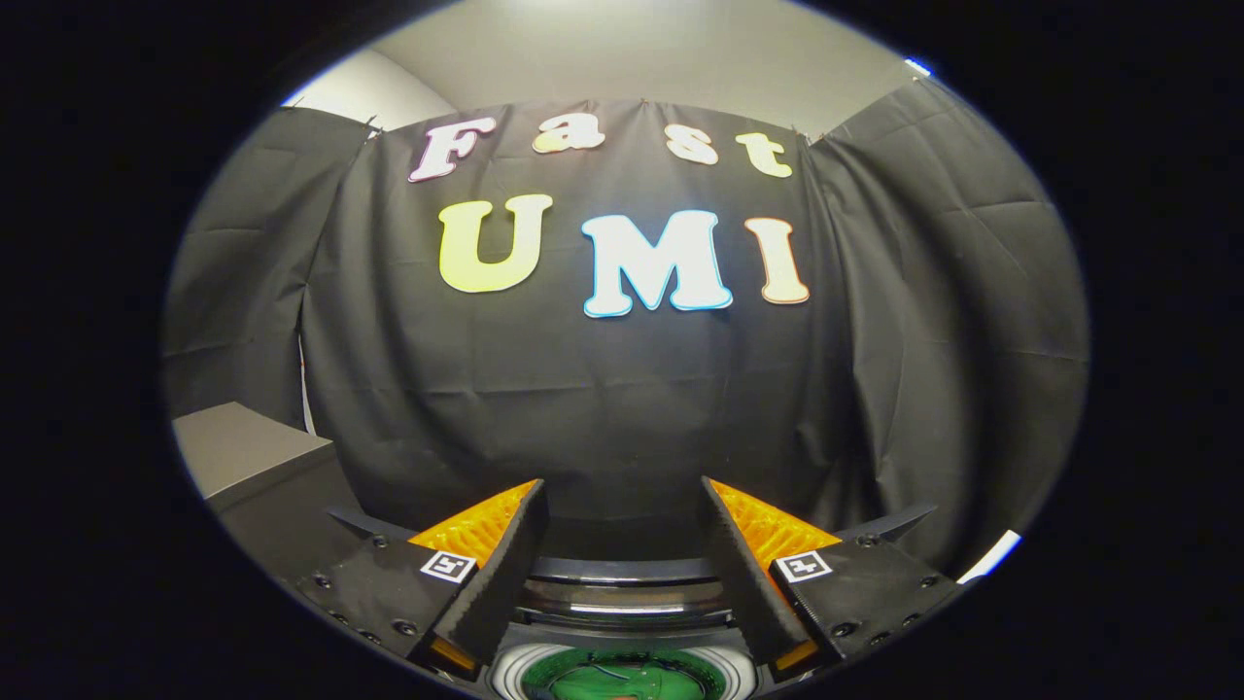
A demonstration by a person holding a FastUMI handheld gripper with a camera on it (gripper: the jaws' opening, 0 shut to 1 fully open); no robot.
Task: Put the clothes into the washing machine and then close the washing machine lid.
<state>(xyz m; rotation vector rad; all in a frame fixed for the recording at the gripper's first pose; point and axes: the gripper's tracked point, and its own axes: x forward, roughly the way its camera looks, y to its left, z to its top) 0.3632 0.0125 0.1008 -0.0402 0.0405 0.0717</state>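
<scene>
The gripper (622, 506) has its fingers spread wide, holding nothing. Between and below them sits the washing machine (622, 671), its round opening showing green inside.

- The booth wall (622, 408) is black cloth, matt, creased with faint lighter folds
- Above the cloth the ceiling (641, 49) is a plain pale grey-beige
- A flat block (243, 447) beside the cloth is mid grey on top, darker grey on its side
- Each side of the gripper (622, 506), whose fingers stand apart with nothing between them, carries a small white square tag (448, 566) with a black blocky pattern
- The washing machine (622, 593) below the fingers is black along its edge, with a bright glossy streak
- Its round opening has a white ring (515, 671), and inside shows green (622, 681), with thin darker lines
</scene>
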